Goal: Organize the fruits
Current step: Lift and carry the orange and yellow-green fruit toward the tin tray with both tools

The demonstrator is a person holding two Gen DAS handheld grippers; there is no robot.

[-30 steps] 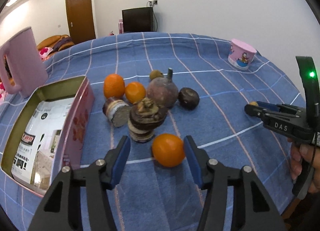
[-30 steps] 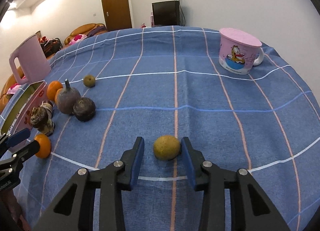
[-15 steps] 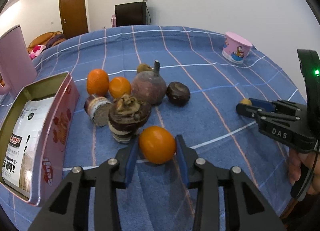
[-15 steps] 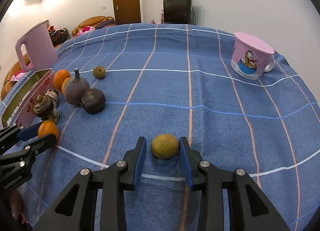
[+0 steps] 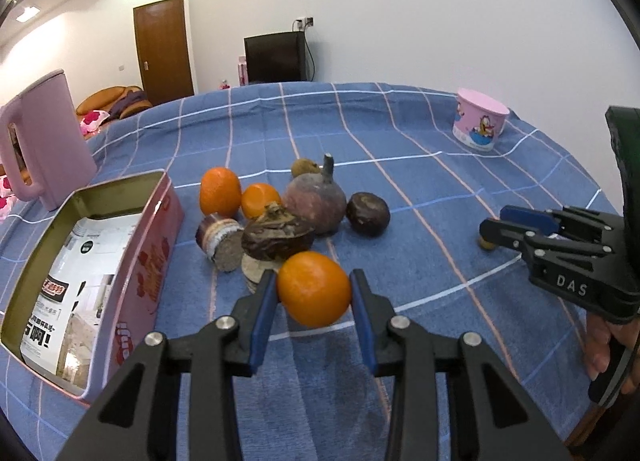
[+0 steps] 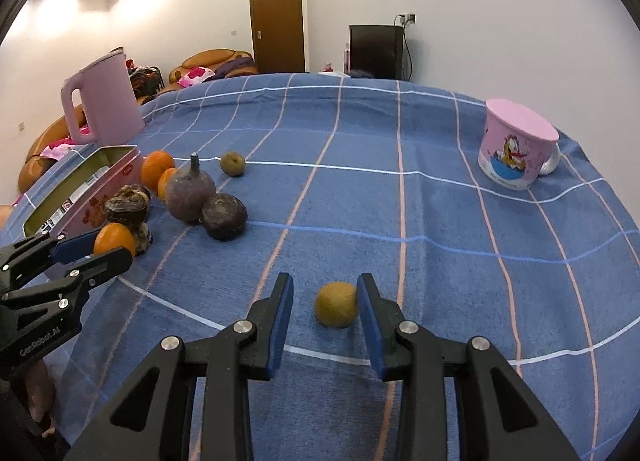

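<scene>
My left gripper (image 5: pixel 314 295) is shut on an orange mandarin (image 5: pixel 314 288) and holds it above the blue checked cloth. The same gripper and mandarin (image 6: pixel 113 239) show at the left of the right wrist view. Behind it lies a cluster of fruit: two more mandarins (image 5: pixel 221 191), a large purple mangosteen (image 5: pixel 316 200), a dark round fruit (image 5: pixel 367 214) and cut mangosteen pieces (image 5: pixel 276 235). My right gripper (image 6: pixel 325 303) is open around a small yellow-brown fruit (image 6: pixel 336 303), which lies on the cloth against the right finger.
An open pink tin box (image 5: pixel 86 269) lies at the left beside the fruit. A pink kettle (image 5: pixel 42 145) stands behind it. An upside-down pink cartoon mug (image 6: pixel 516 145) stands at the far right. Another small brown fruit (image 6: pixel 233 163) lies behind the cluster.
My left gripper closed on the mandarin and lifted it off the cloth. My right gripper, which had narrowed around the yellow-brown fruit, has opened wider and the fruit now sits toward its right finger.
</scene>
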